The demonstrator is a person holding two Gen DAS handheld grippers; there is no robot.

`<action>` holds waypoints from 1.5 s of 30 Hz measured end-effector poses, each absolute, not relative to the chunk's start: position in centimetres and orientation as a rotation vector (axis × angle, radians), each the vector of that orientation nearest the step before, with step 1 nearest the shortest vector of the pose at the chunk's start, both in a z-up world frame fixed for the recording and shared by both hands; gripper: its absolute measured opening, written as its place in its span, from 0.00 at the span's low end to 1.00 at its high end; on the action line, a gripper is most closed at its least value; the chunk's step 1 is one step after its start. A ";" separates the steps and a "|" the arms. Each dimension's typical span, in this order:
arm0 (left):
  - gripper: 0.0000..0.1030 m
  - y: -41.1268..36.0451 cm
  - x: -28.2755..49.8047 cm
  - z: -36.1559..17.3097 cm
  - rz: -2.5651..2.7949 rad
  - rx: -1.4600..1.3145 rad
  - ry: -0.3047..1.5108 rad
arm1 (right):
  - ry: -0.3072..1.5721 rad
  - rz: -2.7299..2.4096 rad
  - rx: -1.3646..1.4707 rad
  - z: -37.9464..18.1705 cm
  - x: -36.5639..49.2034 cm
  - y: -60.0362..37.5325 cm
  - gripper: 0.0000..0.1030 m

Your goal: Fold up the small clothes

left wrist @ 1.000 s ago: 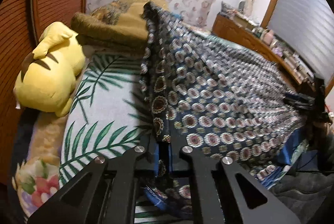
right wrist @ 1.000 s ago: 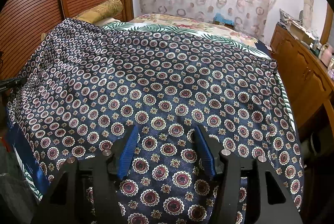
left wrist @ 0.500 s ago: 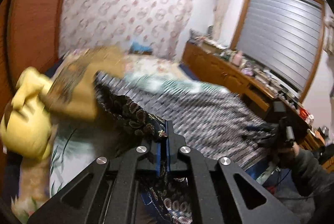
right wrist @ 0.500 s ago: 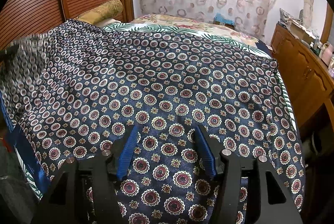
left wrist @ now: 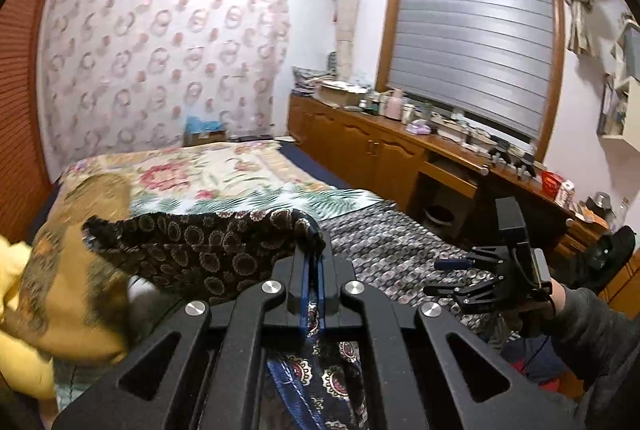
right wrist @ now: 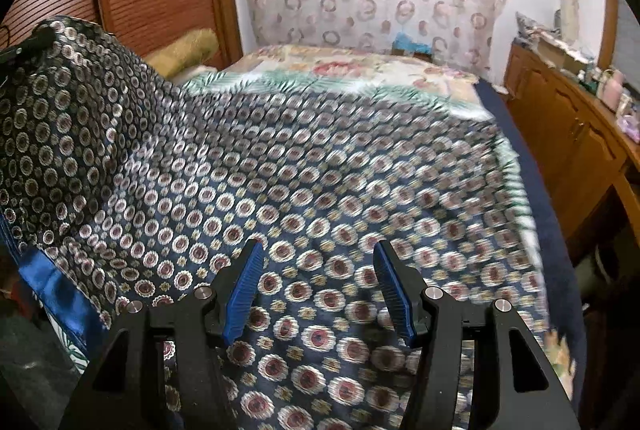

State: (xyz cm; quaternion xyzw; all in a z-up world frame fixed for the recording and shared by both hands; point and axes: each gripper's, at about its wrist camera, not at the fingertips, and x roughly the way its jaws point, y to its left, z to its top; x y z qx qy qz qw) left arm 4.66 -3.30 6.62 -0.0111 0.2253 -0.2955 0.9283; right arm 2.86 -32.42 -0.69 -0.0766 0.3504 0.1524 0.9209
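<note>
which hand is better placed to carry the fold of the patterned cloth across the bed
Left. The left gripper is shut on the patterned cloth, its edge lifted off the bed. The right gripper hangs open above it, holding nothing.

Navy medallion-print cloth (right wrist: 320, 197) with blue hem, spread over the bed, left corner lifted high

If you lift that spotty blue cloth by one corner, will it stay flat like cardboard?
Probably not. The spotty blue cloth sags and drapes from where the left claw pinches it, so it looks floppy. It likely weighs little, since one pinched edge lifts a big stretch.
</note>
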 end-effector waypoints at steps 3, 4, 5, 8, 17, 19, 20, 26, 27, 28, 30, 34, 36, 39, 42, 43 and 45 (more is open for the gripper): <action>0.03 -5.3 5.5 7.2 -0.652 -0.004 0.456 | 0.691 0.294 -0.147 0.9 1.9 -33.3 0.57; 0.03 -5.6 5.5 7.3 -0.663 -0.002 0.457 | 0.683 0.285 -0.150 1.3 1.6 -33.5 0.57; 0.03 -6.3 5.9 7.4 -0.681 -0.002 0.460 | 0.676 0.276 -0.154 1.7 1.3 -33.7 0.57; 0.03 -7.2 6.8 7.0 -0.723 -0.002 0.479 | 0.662 0.263 -0.151 2.3 0.4 -34.2 0.57; 0.39 -8.4 7.2 5.1 -0.739 0.030 0.570 | 0.676 0.261 -0.149 2.0 0.2 -33.6 0.57; 0.53 -8.4 6.8 5.1 -0.753 0.042 0.578 | 0.673 0.275 -0.149 2.1 0.4 -33.2 0.57; 0.55 -8.4 6.6 5.2 -0.750 0.046 0.577 | 0.672 0.282 -0.151 2.1 0.5 -32.9 0.57; 0.73 -6.1 6.0 4.9 -0.690 0.024 0.568 | 0.665 0.328 -0.158 2.2 1.1 -30.8 0.57; 0.73 -5.3 5.8 4.8 -0.666 0.020 0.566 | 0.665 0.344 -0.160 2.2 1.2 -30.2 0.57; 0.73 -4.8 5.7 4.6 -0.649 0.016 0.563 | 0.666 0.354 -0.160 1.8 1.8 -29.8 0.57; 0.73 -3.5 5.5 4.2 -0.595 0.008 0.558 | 0.669 0.389 -0.166 1.7 2.3 -28.6 0.57; 0.73 -0.8 5.1 3.2 -0.495 0.000 0.559 | 0.683 0.446 -0.179 0.8 4.6 -26.6 0.57; 0.73 0.4 5.2 2.6 -0.461 -0.008 0.565 | 0.698 0.463 -0.179 0.3 5.9 -25.9 0.57; 0.73 1.7 5.3 1.7 -0.419 -0.024 0.576 | 0.708 0.492 -0.159 0.3 7.2 -24.8 0.57; 0.73 2.8 5.2 1.0 -0.394 -0.040 0.582 | 0.711 0.554 -0.151 0.3 8.0 -23.2 0.54; 0.73 3.2 5.1 0.7 -0.390 -0.045 0.583 | 0.718 0.580 -0.154 0.2 8.2 -22.5 0.50; 0.73 3.6 5.0 0.3 -0.380 -0.054 0.588 | 0.730 0.621 -0.167 -0.3 8.8 -21.1 0.48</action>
